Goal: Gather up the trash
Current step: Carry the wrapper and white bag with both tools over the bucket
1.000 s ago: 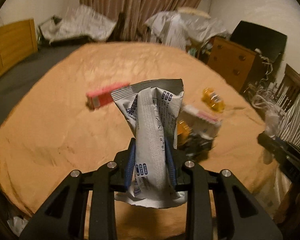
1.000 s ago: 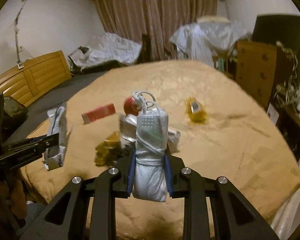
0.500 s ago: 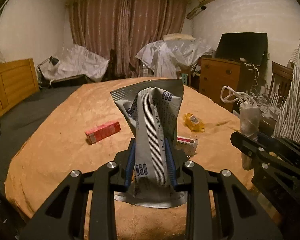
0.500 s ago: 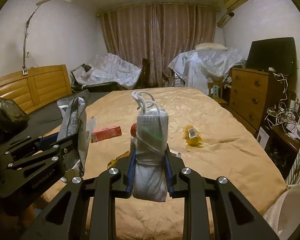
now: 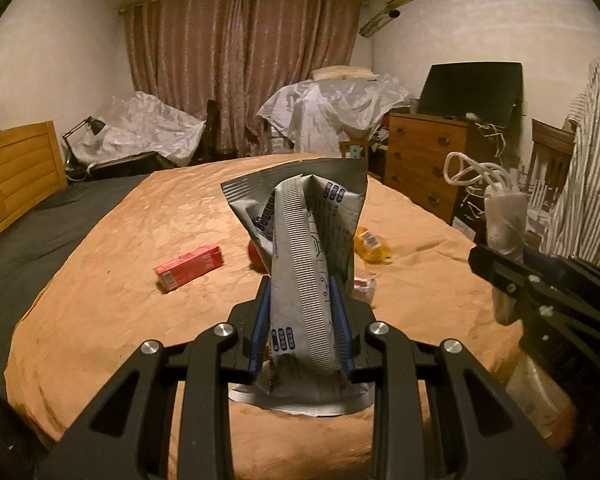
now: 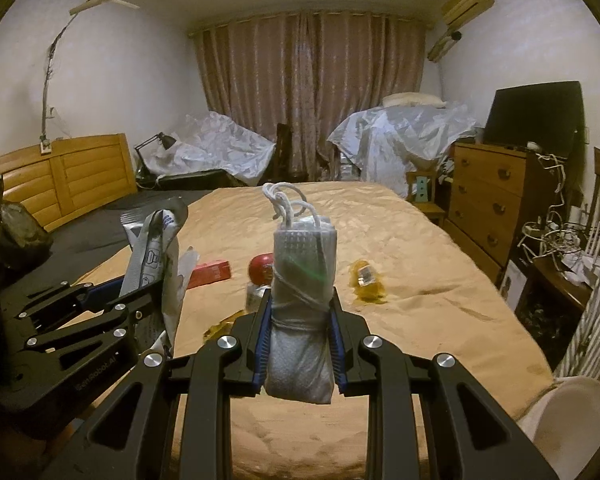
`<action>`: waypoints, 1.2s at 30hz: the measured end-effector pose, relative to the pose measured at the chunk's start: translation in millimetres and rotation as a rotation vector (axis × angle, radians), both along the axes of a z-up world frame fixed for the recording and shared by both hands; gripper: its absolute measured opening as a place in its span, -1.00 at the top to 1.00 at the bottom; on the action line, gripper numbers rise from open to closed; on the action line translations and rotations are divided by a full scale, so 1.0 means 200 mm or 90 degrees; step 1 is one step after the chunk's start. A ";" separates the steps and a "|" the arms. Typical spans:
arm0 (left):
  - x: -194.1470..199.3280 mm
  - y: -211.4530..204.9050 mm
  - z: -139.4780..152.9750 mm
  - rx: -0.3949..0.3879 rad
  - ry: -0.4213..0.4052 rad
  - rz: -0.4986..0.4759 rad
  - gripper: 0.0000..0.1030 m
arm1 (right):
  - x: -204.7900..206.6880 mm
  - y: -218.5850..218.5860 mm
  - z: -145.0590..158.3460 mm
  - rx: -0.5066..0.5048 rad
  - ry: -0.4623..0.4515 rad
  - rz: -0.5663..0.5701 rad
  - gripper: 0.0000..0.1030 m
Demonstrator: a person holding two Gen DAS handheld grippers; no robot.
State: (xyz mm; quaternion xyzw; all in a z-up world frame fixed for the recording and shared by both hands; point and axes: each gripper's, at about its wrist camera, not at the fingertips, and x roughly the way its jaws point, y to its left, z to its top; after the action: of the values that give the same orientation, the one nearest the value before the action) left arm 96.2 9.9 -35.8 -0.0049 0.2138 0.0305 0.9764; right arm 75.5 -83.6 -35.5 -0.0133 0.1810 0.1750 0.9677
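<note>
My left gripper (image 5: 302, 300) is shut on a crumpled silver snack wrapper (image 5: 304, 248), held upright above the orange bed cover (image 5: 120, 280); it also shows in the right wrist view (image 6: 152, 264). My right gripper (image 6: 300, 316) is shut on a rolled white bag with cord handles (image 6: 302, 280), also seen at the right of the left wrist view (image 5: 504, 220). On the bed lie a red box (image 5: 190, 268), a red round item (image 6: 262, 268), a yellow wrapper (image 6: 366, 280) and a small packet (image 5: 362, 286).
A wooden chest of drawers (image 6: 488, 208) with a dark screen stands right of the bed. Tangled cables (image 6: 552, 236) lie further right. A wooden headboard (image 6: 60, 180) is at left. A white rounded object (image 6: 572, 424) is at bottom right. Covered furniture stands before the curtains.
Both grippers have lifted away from the bed with their trash and tilted up to level; the room now shows. The two grippers came closer side by side.
</note>
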 end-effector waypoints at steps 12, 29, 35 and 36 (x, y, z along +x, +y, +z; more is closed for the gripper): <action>0.06 -0.40 0.10 0.000 -0.021 -0.125 0.47 | -0.12 -0.64 0.17 -0.011 -0.012 -0.129 0.49; 0.14 -1.22 0.06 -0.003 0.048 -0.353 0.47 | -0.27 -1.81 0.08 -0.008 0.096 -0.301 0.49; 0.21 -1.44 -0.05 -0.005 0.125 -0.415 0.47 | -0.22 -2.07 -0.04 0.023 0.196 -0.303 0.49; 0.23 -1.49 -0.08 -0.002 0.149 -0.427 0.47 | -0.20 -2.12 -0.07 0.030 0.221 -0.298 0.49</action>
State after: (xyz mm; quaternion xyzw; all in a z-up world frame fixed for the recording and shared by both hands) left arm 142.8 -287.2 -51.1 0.0675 0.3142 -0.2916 0.9010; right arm 36.2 -507.3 -50.2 0.0814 0.3378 -0.0489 0.9364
